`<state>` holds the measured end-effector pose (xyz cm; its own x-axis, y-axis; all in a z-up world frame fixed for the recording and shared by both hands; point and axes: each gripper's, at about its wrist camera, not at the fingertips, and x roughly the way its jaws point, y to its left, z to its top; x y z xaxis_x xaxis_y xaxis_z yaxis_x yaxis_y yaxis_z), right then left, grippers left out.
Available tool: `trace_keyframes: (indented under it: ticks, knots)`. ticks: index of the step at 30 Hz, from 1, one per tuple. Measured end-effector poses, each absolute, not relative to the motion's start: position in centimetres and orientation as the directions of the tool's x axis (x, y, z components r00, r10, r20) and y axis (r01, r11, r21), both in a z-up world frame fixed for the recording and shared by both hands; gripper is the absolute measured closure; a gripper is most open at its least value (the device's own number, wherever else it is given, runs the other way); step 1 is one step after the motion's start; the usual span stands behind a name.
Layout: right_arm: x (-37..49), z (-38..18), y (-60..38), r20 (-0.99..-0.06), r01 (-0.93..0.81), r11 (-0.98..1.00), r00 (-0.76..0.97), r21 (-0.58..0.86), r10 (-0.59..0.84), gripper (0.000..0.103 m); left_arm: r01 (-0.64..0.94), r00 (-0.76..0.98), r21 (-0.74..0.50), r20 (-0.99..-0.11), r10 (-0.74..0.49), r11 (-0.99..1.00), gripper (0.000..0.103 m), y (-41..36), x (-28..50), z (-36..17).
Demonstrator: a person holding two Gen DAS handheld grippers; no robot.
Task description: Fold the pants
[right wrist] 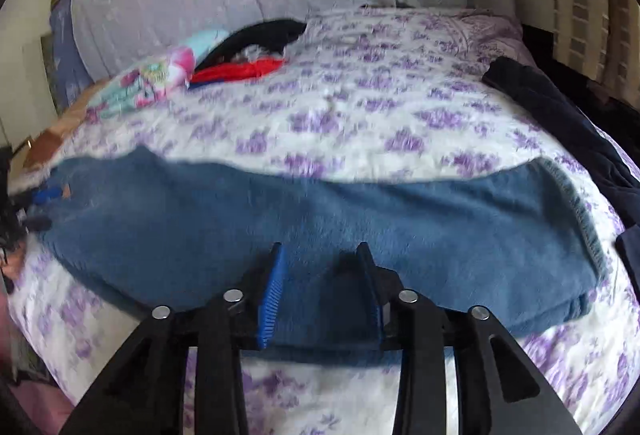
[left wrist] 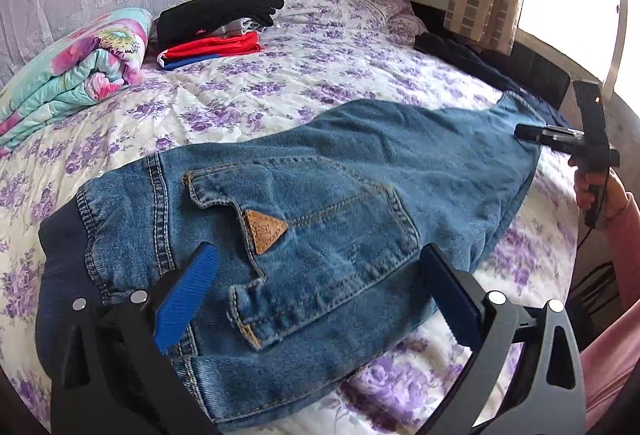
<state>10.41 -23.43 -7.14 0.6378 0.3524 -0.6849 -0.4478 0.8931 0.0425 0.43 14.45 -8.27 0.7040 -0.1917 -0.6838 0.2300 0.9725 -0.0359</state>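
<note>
Blue denim pants (left wrist: 320, 203) lie folded lengthwise on the flowered bed, back pocket with a tan triangle patch (left wrist: 265, 230) up, waistband at the left. My left gripper (left wrist: 320, 267) is open, its fingers spread wide over the pocket area. In the right wrist view the pants (right wrist: 320, 227) stretch across, hem at the right. My right gripper (right wrist: 322, 275) hovers low at the near edge of the leg, jaws partly open with denim between the blue pads; the view is blurred. The right gripper also shows in the left wrist view (left wrist: 532, 133) at the leg end.
A stack of folded clothes, black, red and blue (left wrist: 212, 31), sits at the back left beside a folded floral quilt (left wrist: 72, 71). Dark garments (left wrist: 472, 59) lie along the bed's right edge. A curtained headboard and a bright window stand behind.
</note>
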Motion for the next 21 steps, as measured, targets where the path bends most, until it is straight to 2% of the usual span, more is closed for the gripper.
trace_keyframes:
  ticks: [4,6,7,8,10,12,13,14,17,19,21]
  knots:
    - [7.9,-7.1,-26.0,-0.684,-0.424,0.904,0.644,0.052,0.342,0.065,0.305,0.683,0.062,-0.710,-0.173,0.950,0.005,14.2,-2.2,-8.6]
    - [6.8,-5.7,-25.9,-0.680,-0.382,0.924,0.674,0.014,0.289,0.062,0.295,0.689,0.155,-0.718,-0.097,0.943,0.005,13.4,-3.1,-8.4]
    - [6.3,-4.7,-24.9,-0.650,-0.403,0.915,0.696,0.001,0.307,0.062,0.282,0.691,0.180,-0.720,-0.069,0.942,0.005,12.9,-3.1,-8.0]
    - [5.9,-4.0,-23.7,-0.618,-0.436,0.900,0.705,0.009,0.348,0.061,0.278,0.699,0.180,-0.711,-0.070,0.944,0.005,12.5,-2.9,-7.4]
    - [5.2,-2.8,-20.5,-0.554,-0.515,0.856,0.701,0.042,0.448,0.057,0.306,0.737,0.125,-0.659,-0.151,0.944,0.005,11.5,-2.7,-5.6]
    - [5.2,-2.7,-17.4,-0.532,-0.572,0.818,0.676,0.058,0.510,0.051,0.345,0.767,0.030,-0.586,-0.263,0.938,0.005,10.4,-2.1,-4.0]
    - [5.2,-3.2,-15.8,-0.538,-0.591,0.805,0.662,0.053,0.522,0.050,0.352,0.767,0.010,-0.576,-0.282,0.936,0.005,9.9,-1.8,-4.0]
    - [5.2,-4.0,-14.5,-0.558,-0.604,0.796,0.647,0.040,0.520,0.048,0.348,0.760,-0.001,-0.585,-0.283,0.937,0.005,9.4,-1.3,-4.5]
    - [5.3,-8.2,-12.9,-0.680,-0.604,0.797,0.585,-0.001,0.442,0.041,0.278,0.678,0.056,-0.719,-0.155,0.959,0.005,9.0,0.6,-8.9]
    - [3.7,-8.6,-14.0,-0.642,-0.613,0.790,0.600,0.016,0.478,0.040,0.290,0.650,0.051,-0.743,-0.158,0.956,0.005,9.6,-0.1,-10.1]
    - [3.0,-8.4,-15.5,-0.655,-0.615,0.787,0.575,0.048,0.490,0.038,0.339,0.662,0.073,-0.727,-0.183,0.938,0.005,9.6,-1.9,-9.1]
